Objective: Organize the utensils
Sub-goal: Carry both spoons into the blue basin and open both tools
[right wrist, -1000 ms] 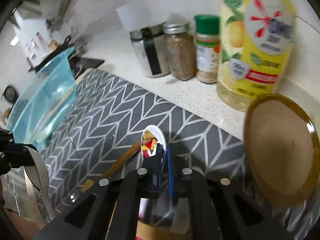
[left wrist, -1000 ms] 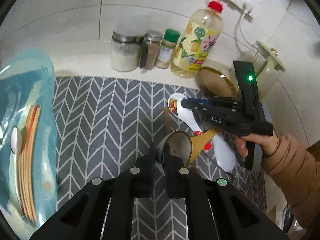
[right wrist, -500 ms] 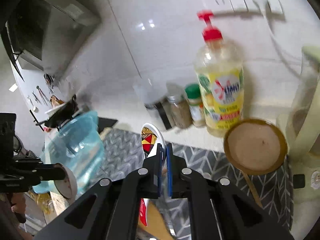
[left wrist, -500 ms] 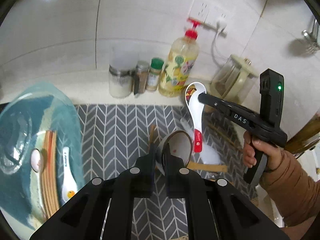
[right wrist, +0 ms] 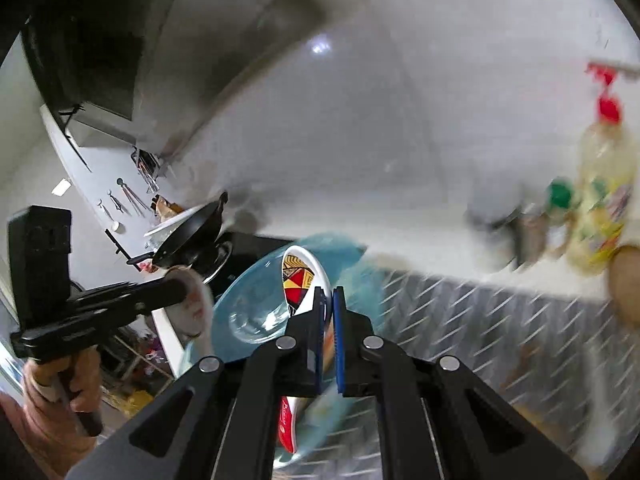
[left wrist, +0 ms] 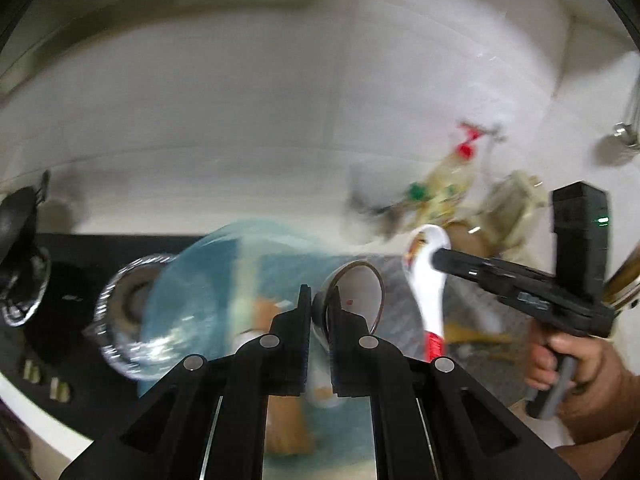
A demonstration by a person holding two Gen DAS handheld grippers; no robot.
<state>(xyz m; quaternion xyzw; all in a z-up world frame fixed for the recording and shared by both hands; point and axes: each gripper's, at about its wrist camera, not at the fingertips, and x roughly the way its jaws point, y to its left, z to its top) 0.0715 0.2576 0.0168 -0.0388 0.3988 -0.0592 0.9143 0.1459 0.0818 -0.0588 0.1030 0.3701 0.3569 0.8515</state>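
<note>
My left gripper (left wrist: pixel 319 300) is shut on a brown-rimmed ceramic spoon (left wrist: pixel 356 292) and holds it in the air over the blue tray (left wrist: pixel 200 280). It also shows in the right wrist view (right wrist: pixel 176 288) with the spoon (right wrist: pixel 196 304). My right gripper (right wrist: pixel 328 300) is shut on a white spoon with a red and yellow pattern (right wrist: pixel 298 276), raised above the tray (right wrist: pixel 248 292). In the left wrist view the right gripper (left wrist: pixel 436 256) holds that spoon (left wrist: pixel 426 280) beside mine. Both views are blurred.
A clear glass bowl (left wrist: pixel 124 312) sits on the tray's left end. A black stove with a pan (right wrist: pixel 192 232) lies further left. A soap bottle (right wrist: pixel 600 196), spice jars (right wrist: pixel 556 216) and a chevron mat (right wrist: pixel 480 320) are to the right.
Both grippers have swung left with their spoons, from above the mat to over the blue tray. The stove and pan have come into view.
</note>
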